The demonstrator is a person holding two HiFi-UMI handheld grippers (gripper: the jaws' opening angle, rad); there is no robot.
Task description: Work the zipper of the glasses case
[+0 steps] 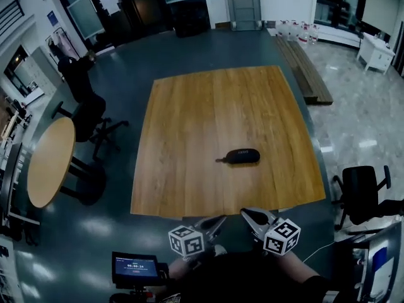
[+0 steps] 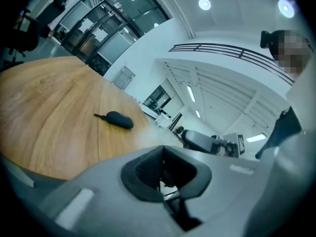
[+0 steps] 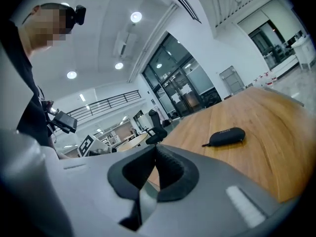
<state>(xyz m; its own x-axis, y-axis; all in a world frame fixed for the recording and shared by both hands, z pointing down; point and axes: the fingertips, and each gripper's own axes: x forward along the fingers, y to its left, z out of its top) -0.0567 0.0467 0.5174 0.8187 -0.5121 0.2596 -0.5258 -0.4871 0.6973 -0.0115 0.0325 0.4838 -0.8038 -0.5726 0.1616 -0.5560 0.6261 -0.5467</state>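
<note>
Both grippers are closed on nothing: left gripper (image 1: 216,222) and right gripper (image 1: 247,214) sit at the near table (image 1: 189,137) edge, well apart from the glasses case (image 1: 243,156), which lies flat right of centre. Main risk: the case is loose on smooth wood, so tugging the small zipper pull (image 1: 220,160) probably drags it unless the other gripper pins it. Going in with the jaws closed would likely just shove it away.
</note>
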